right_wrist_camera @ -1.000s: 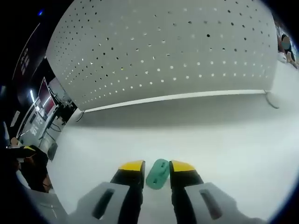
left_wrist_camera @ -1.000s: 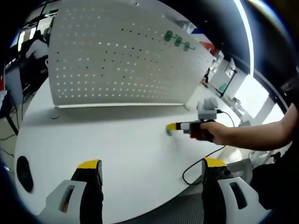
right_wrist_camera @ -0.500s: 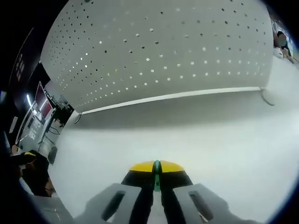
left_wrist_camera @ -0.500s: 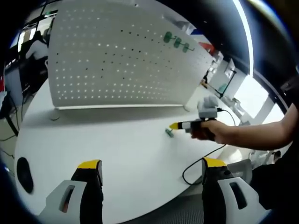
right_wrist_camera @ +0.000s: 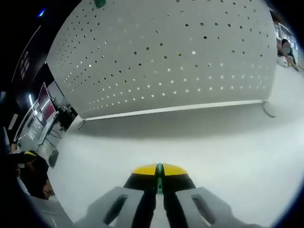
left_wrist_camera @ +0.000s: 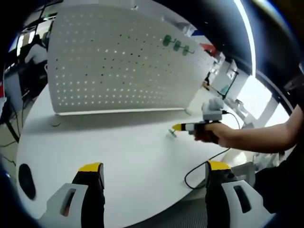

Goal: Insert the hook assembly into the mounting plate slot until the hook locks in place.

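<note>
At bottom centre of the right gripper view, the right gripper [right_wrist_camera: 159, 172] pinched one green hook [right_wrist_camera: 159, 173], mostly hidden between its jaws. The left gripper [left_wrist_camera: 154, 167] stood wide apart over the white table [left_wrist_camera: 118, 152]. Beyond, at upper right, what looked like three green hooks [left_wrist_camera: 177, 45] hung on the pegboard [left_wrist_camera: 118, 61].

Hook [right_wrist_camera: 159, 171] mostly hidden btwn tongs.

white table [left_wrist_camera: 118, 156] | upright pegboard [left_wrist_camera: 114, 66] | black cable [left_wrist_camera: 199, 166] | dark disc, unclear [left_wrist_camera: 24, 175]
</note>
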A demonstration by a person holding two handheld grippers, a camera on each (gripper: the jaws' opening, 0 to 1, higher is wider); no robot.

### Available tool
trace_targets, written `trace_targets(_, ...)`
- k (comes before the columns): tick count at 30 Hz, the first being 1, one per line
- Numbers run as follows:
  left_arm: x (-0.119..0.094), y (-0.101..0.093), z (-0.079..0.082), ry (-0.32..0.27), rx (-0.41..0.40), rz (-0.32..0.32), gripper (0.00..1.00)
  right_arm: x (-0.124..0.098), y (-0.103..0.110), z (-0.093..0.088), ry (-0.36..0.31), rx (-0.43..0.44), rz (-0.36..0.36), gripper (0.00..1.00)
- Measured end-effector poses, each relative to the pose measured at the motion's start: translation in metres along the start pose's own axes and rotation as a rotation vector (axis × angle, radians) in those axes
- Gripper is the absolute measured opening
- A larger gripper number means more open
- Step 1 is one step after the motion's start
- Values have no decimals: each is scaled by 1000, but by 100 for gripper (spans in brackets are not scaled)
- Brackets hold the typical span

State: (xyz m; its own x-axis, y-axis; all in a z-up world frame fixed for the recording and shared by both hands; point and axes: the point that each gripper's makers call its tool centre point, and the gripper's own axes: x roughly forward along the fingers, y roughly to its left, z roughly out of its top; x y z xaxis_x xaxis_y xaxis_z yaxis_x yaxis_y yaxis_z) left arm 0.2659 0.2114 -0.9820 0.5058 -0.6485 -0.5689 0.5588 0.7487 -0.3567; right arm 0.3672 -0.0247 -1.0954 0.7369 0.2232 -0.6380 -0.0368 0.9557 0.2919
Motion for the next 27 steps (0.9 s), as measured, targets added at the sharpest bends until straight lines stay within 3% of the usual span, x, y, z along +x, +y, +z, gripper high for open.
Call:
trace_targets(16,-11,-10,16,-47,42,0,89,-27,21,36,-119,-45,25,0)
trace_targets(21,-13,-19,20,-65,48,-12,88,-42,28,51,-165,-43,44,0)
trace_targets(23,-14,-22,21,-71,42,-22,88,-48,36,62,-218,-7,84,0)
trace_targets(27,-17,-26,23,-80,37,-27,88,-64,44,69,-242,-26,92,0)
